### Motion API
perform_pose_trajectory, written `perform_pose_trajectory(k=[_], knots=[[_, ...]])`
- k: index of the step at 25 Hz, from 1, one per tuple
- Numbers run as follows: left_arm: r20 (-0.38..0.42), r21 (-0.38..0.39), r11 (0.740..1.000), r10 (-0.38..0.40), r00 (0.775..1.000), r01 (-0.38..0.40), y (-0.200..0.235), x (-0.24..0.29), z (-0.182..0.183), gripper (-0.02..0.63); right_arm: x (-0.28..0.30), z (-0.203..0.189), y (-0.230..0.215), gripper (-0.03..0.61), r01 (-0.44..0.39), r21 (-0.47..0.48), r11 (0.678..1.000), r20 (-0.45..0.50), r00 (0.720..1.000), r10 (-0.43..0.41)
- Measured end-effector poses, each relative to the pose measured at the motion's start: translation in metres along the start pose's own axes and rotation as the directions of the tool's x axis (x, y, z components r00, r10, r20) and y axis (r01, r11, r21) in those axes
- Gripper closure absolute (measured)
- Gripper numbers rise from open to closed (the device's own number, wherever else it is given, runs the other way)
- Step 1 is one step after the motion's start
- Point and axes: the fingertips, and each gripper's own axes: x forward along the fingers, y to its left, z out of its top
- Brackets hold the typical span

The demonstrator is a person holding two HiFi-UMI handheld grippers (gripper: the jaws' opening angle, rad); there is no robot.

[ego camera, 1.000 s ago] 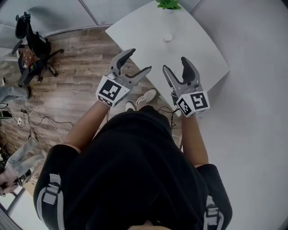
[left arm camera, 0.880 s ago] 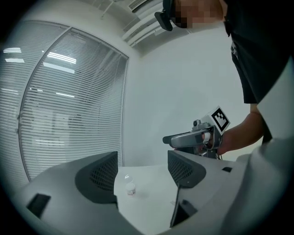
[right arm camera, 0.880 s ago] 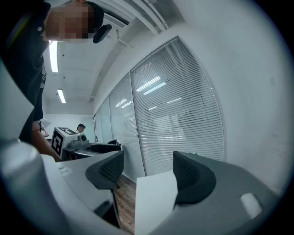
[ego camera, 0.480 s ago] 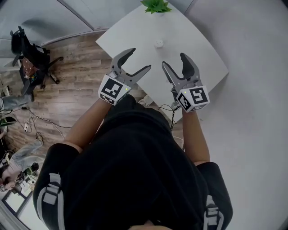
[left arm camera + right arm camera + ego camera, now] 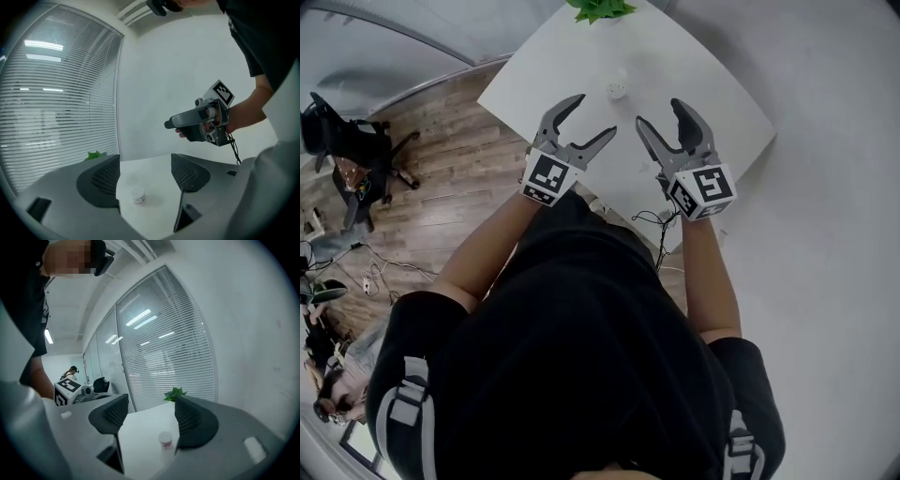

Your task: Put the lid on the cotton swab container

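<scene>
Cotton swab container (image 5: pixel 617 90): a small white cylinder, pinkish toward its base, standing upright on the white table (image 5: pixel 703 103), near the green plant (image 5: pixel 595 7) and well ahead of both grippers. Left gripper (image 5: pixel 592 116): jaws spread, holding nothing. Right gripper (image 5: pixel 661 112): jaws spread, having just closed slightly, holding nothing.

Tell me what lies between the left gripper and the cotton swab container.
Nothing: only bare white table separates the left gripper from the cotton swab container, as the left gripper view and head view both show.
</scene>
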Motion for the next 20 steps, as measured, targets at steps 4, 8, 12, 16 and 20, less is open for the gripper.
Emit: perform_pose_trajectory(k=[4, 8, 12, 16, 20], knots=[[-0.022, 0.0, 0.999, -0.054, 0.998, 0.054, 0.007, 0.021, -0.022, 0.284, 0.014, -0.018, -0.009, 0.276, 0.015, 0.037, 0.999, -0.042, 0.999, -0.014], [-0.057, 0.011, 0.995, -0.095, 0.994, 0.096, 0.005, 0.046, -0.042, 0.284, 0.02, -0.03, -0.027, 0.282, 0.042, 0.049, 0.998, -0.076, 0.996, -0.038], [-0.092, -0.014, 0.994, -0.112, 0.989, 0.111, 0.015, 0.065, -0.072, 0.284, 0.037, -0.046, -0.044, 0.287, 0.061, 0.058, 0.996, -0.112, 0.992, -0.055], [-0.128, -0.027, 0.992, -0.128, 0.983, 0.126, 0.019, 0.082, -0.1, 0.282, 0.054, -0.062, -0.057, 0.295, 0.057, 0.058, 0.997, -0.147, 0.988, -0.048], [-0.146, -0.035, 0.99, -0.139, 0.98, 0.135, 0.021, 0.091, -0.114, 0.283, 0.068, -0.071, -0.065, 0.304, 0.052, 0.062, 0.997, -0.167, 0.985, -0.041]])
